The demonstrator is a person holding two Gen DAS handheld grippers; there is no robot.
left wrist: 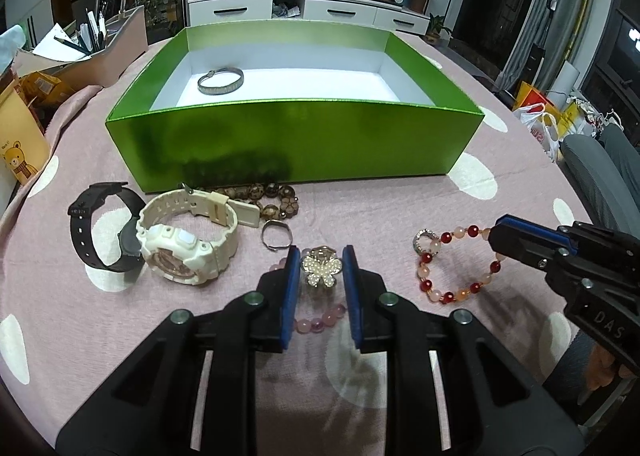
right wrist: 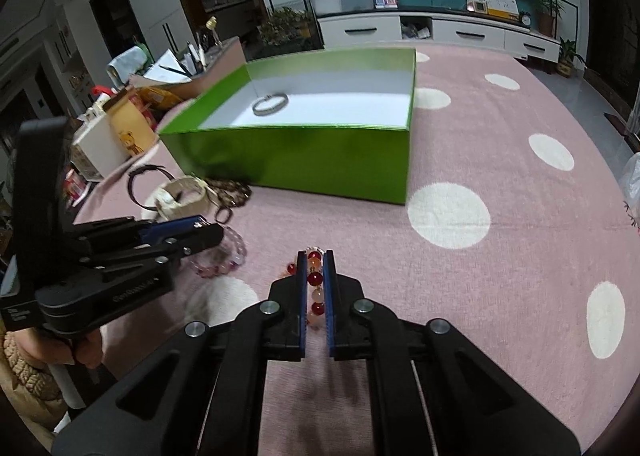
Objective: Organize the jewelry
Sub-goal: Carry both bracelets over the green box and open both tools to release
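Observation:
A green box (left wrist: 296, 144) stands on the table with a silver bangle (left wrist: 220, 81) inside; the box also shows in the right wrist view (right wrist: 296, 160). My left gripper (left wrist: 320, 260) is open, its pads on either side of a pearl butterfly brooch (left wrist: 321, 270) lying over a pink bead bracelet (left wrist: 320, 322). My right gripper (right wrist: 315, 260) is closed around a red and peach bead bracelet (right wrist: 315, 278), which lies on the cloth (left wrist: 452, 268). A white watch (left wrist: 188, 240), a black watch (left wrist: 106, 228), a brown bead bracelet (left wrist: 264, 196) and a silver ring (left wrist: 276, 234) lie left.
The table has a pink cloth with white dots (right wrist: 500, 176). A pink organizer with pens (left wrist: 100, 44) and yellow boxes (left wrist: 20, 136) crowd the left edge. A chair (left wrist: 600, 176) and bags stand to the right.

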